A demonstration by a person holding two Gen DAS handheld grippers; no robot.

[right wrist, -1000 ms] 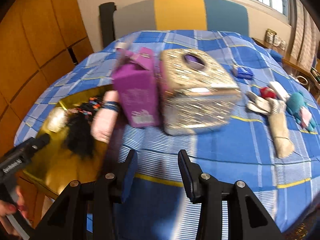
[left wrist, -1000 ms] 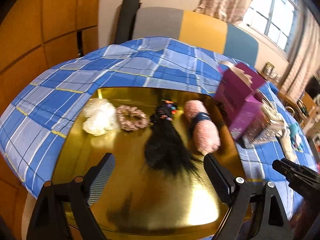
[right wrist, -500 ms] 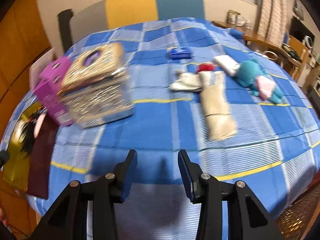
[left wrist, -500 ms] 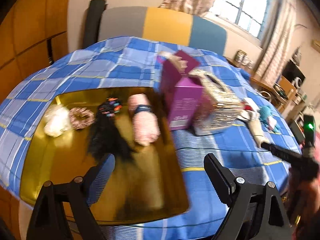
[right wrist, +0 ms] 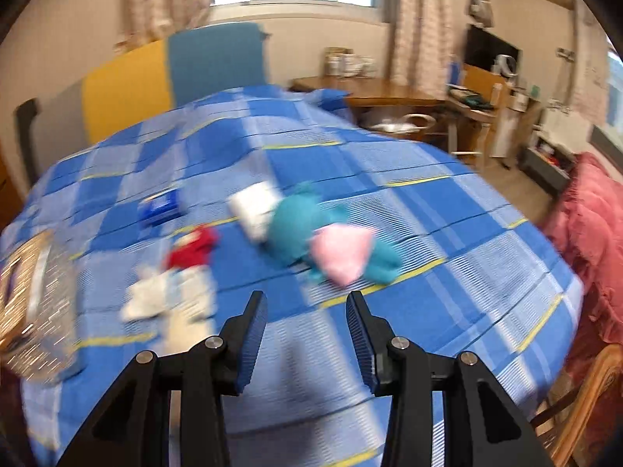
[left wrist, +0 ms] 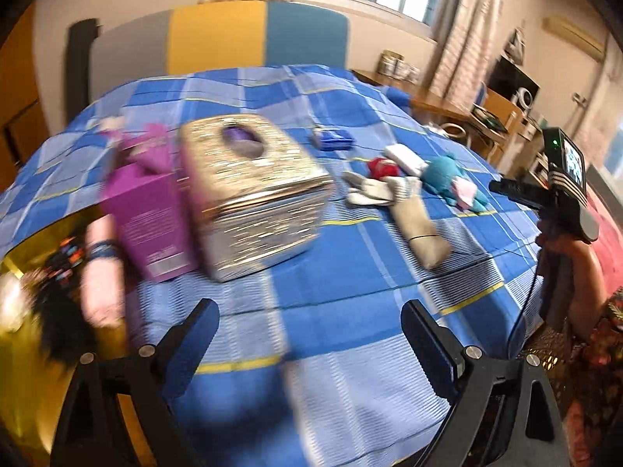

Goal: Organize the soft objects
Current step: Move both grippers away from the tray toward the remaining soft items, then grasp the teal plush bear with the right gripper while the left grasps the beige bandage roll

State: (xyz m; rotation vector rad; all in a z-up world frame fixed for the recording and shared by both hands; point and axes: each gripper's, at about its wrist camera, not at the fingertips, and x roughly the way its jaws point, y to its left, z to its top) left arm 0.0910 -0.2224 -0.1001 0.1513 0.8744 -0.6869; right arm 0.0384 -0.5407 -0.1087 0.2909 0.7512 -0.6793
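On the blue checked cloth (left wrist: 350, 330) lie a teal plush with a pink patch (right wrist: 311, 233), a white soft piece (right wrist: 255, 206), a red one (right wrist: 192, 247) and pale socks (right wrist: 171, 299). The left wrist view shows them at the right: the teal plush (left wrist: 447, 179) and a beige pouch (left wrist: 418, 229). My right gripper (right wrist: 305, 299) hovers just short of the plush, open and holding nothing. Over bare cloth, my left gripper (left wrist: 309, 311) is open wide and empty. The gold tray (left wrist: 23, 264) at far left holds a pink roll (left wrist: 101, 284) and a black hairpiece (left wrist: 58, 323).
A glittery gold tissue box (left wrist: 253, 190) and a purple carton (left wrist: 150, 214) stand between tray and soft pieces. A small blue packet (right wrist: 157, 208) lies farther back. A hand (left wrist: 572, 249) at the right edge holds the other tool. Chairs, a desk and a red cover ring the table.
Both views have swung right along the table. The tray has slid to the left edge, and the plush and socks have come in front of my right gripper. Neither gripper has taken hold of anything.
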